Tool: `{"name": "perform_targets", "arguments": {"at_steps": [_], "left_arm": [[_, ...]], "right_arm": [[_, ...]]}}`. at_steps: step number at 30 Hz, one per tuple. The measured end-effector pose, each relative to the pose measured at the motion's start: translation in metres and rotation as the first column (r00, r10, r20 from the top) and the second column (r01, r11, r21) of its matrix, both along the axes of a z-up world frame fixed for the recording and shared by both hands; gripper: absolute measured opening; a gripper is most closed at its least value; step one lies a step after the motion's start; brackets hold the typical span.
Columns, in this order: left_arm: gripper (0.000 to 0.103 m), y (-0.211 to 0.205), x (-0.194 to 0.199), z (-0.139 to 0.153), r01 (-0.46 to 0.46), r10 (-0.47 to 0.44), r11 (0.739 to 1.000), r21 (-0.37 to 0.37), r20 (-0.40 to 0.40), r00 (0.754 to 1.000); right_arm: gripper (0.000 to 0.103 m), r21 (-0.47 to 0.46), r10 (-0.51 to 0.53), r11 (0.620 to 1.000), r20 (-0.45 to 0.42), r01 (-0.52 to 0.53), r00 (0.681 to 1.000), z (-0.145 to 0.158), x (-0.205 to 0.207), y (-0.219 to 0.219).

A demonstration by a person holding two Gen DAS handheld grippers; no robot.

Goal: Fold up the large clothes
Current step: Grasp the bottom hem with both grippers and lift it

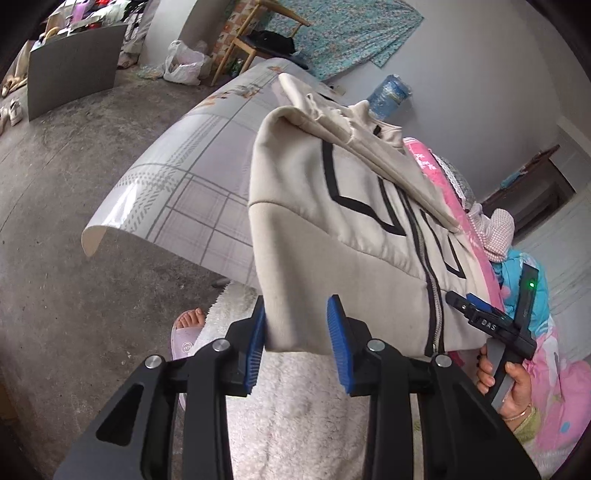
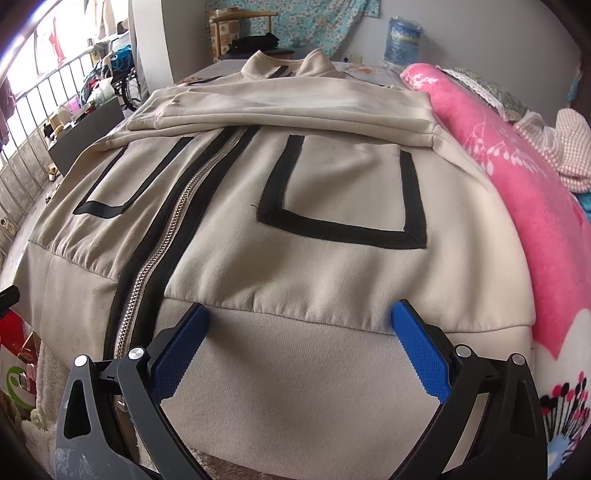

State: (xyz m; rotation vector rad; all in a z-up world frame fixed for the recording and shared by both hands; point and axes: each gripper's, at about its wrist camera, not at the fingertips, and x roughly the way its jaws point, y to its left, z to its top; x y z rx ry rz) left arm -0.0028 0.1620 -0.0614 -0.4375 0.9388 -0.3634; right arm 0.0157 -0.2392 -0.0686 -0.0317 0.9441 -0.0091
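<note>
A beige zip jacket (image 2: 314,192) with black trim lies front up on the bed, sleeves folded across its chest. In the left wrist view the jacket (image 1: 332,229) fills the middle. My left gripper (image 1: 297,317) is open, its blue pads either side of the hem's left corner. My right gripper (image 2: 299,325) is open wide, its pads resting on the hem band right of the zip (image 2: 162,251). The right gripper also shows in the left wrist view (image 1: 461,301) at the hem's other end.
A pink blanket (image 2: 517,177) is bunched along the jacket's right side. The bed's checked sheet (image 1: 192,177) hangs over the concrete floor (image 1: 55,221). A white fluffy rug (image 1: 295,406) and a sandalled foot (image 1: 188,325) are below. A wooden chair (image 1: 258,33) stands beyond.
</note>
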Motion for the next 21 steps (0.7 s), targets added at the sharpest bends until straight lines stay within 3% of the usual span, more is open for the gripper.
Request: {"name": "perform_targets", "arguments": {"at_steps": [5,14,21], "left_arm": [[0.031,-0.005,0.006,0.011,0.029,-0.028,1.000,-0.012,0.055,0.998],[0.033,0.003,0.040,-0.015,-0.019,0.015,0.998,-0.063,-0.064,0.998],[0.031,-0.004,0.043,-0.010,0.008,-0.008,0.998,-0.055,-0.004,1.000]], "right_arm": [[0.095,0.002,0.000,1.000,0.005,0.000,1.000,0.000,-0.001,-0.001],[0.095,0.003,0.000,1.000,0.018,0.000,1.000,0.000,-0.003,0.000],[0.095,0.006,0.008,1.000,0.049,-0.008,0.999,-0.002,-0.007,-0.001]]}}
